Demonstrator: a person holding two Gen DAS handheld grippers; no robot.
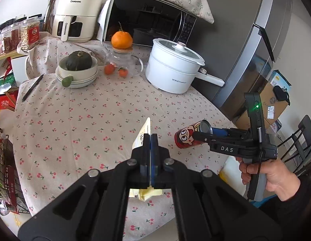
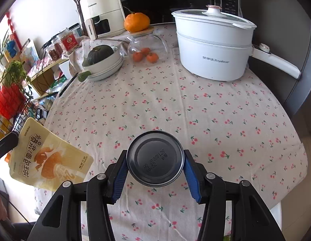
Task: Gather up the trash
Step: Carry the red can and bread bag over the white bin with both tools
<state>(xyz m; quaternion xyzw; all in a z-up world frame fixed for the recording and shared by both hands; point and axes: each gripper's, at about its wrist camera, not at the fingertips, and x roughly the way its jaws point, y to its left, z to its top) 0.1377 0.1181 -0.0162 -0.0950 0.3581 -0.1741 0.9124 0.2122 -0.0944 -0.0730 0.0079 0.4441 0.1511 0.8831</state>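
My left gripper (image 1: 150, 138) is shut on a yellow snack pouch (image 1: 143, 133), and the pouch sticks out above and below the closed pads. In the right wrist view the pouch (image 2: 49, 158) hangs at the left, over the table's edge, pinched at its top corner by the left gripper's dark finger (image 2: 5, 144). My right gripper (image 2: 155, 156) is shut on a red cartoon-print can (image 2: 155, 161), blue pads on both sides, its dark bottom facing the camera. In the left wrist view the can (image 1: 184, 138) is held tilted above the cherry-print tablecloth (image 1: 85, 120) by the right gripper (image 1: 203, 132), with a person's hand (image 1: 269, 176) on the handle.
At the back of the table stand a white electric pot (image 2: 213, 46), a glass teapot (image 2: 145, 44) with an orange on its lid, small tangerines (image 2: 145, 56), stacked bowls with a green squash (image 1: 78, 68), an air fryer (image 1: 77, 12) and a microwave (image 1: 147, 18). A pen (image 1: 32, 88) lies at the left, and a grey fridge (image 1: 245, 40) stands at the right.
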